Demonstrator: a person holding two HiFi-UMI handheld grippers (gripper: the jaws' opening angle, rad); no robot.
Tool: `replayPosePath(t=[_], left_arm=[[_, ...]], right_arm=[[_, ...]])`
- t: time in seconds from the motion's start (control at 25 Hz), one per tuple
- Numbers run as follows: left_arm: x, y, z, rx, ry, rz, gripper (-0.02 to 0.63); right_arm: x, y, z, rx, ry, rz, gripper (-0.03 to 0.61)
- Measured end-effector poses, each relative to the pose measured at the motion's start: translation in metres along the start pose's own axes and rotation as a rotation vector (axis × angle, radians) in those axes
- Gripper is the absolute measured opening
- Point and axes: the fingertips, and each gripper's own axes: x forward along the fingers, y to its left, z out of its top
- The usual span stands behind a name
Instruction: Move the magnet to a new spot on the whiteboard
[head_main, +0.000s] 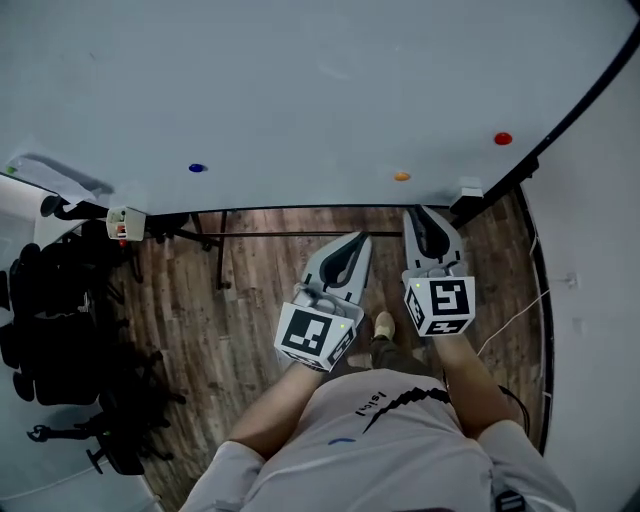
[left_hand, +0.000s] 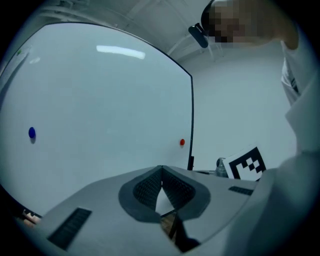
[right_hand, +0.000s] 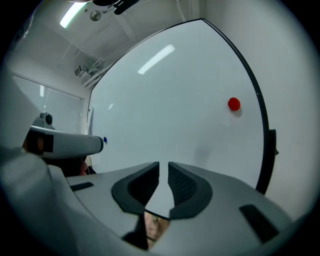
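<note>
The whiteboard (head_main: 300, 90) carries three round magnets: a blue magnet (head_main: 197, 168), an orange magnet (head_main: 401, 177) and a red magnet (head_main: 503, 139). Both grippers hang back from the board over the floor and point at it. My left gripper (head_main: 362, 238) has its jaws shut with nothing between them (left_hand: 161, 169); ahead of it I see the blue magnet (left_hand: 32, 133) and the red magnet (left_hand: 182, 142). My right gripper (head_main: 420, 212) stands just below the orange magnet, its jaws a narrow slit apart and empty (right_hand: 164, 164). The red magnet (right_hand: 233, 104) lies up to its right.
The board's black frame (head_main: 560, 130) runs along its right edge beside a white wall (head_main: 600, 300). Its stand legs (head_main: 222, 250) reach onto the wooden floor (head_main: 250, 300). Black chairs (head_main: 50, 330) crowd the left. A cable (head_main: 510, 320) trails across the floor at right.
</note>
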Motion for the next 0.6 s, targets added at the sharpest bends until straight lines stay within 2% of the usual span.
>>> replayPosePath(t=[0.28,0.6], left_arm=[[0.025,0.026,-0.011,-0.007,0.028,-0.073,0.012],[0.04,0.045,-0.021,-0.024,0.057,-0.092,0.012]], right_arm=[[0.04,-0.011,-0.025,-0.014,0.052,-0.093,0.074],[0.068,-0.026,-0.055,-0.004,0.098,-0.168,0.117]])
